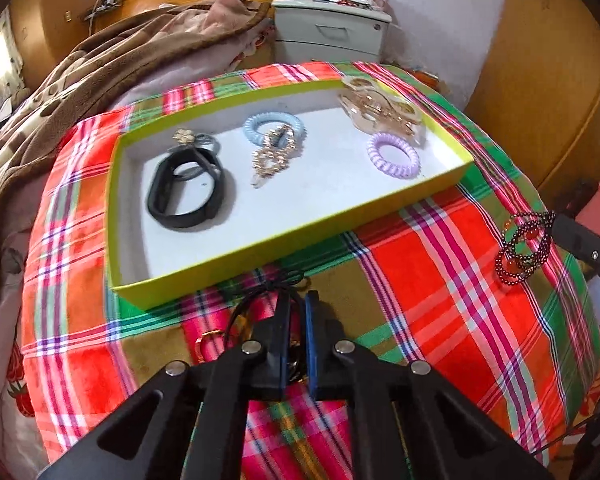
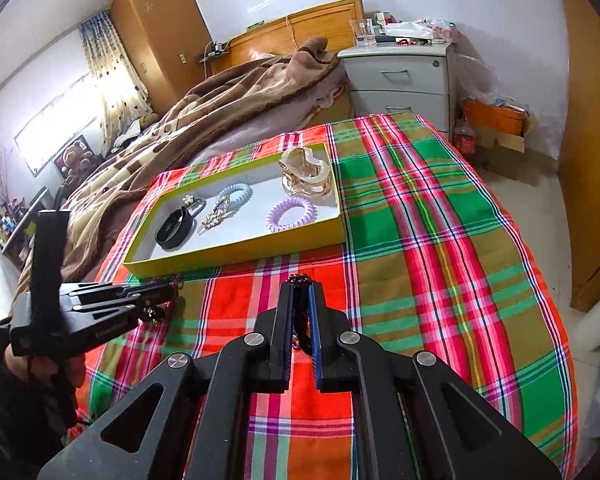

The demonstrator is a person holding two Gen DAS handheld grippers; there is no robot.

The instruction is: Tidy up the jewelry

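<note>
A shallow yellow-green tray (image 1: 284, 236) (image 2: 236, 254) lies on the plaid cloth. It holds a black band (image 1: 188, 188) (image 2: 174, 230), a blue coil tie (image 1: 274, 128), a gold rhinestone clip (image 1: 268, 162), a purple coil tie (image 1: 394, 156) (image 2: 292, 214) and a gold claw clip (image 1: 380, 110) (image 2: 306, 174). My left gripper (image 1: 296, 300) (image 2: 168, 292) is shut on a black cord necklace with a gold ring (image 1: 260, 300), just in front of the tray. My right gripper (image 2: 300, 286) is shut on a dark red bead bracelet (image 1: 524, 244) (image 2: 300, 280), held above the cloth right of the tray.
The plaid cloth (image 2: 440, 240) covers a bed end. A brown blanket (image 1: 100, 80) lies behind and left of the tray. A grey bedside cabinet (image 2: 400, 80) stands behind. Wooden wardrobe panels are at the right.
</note>
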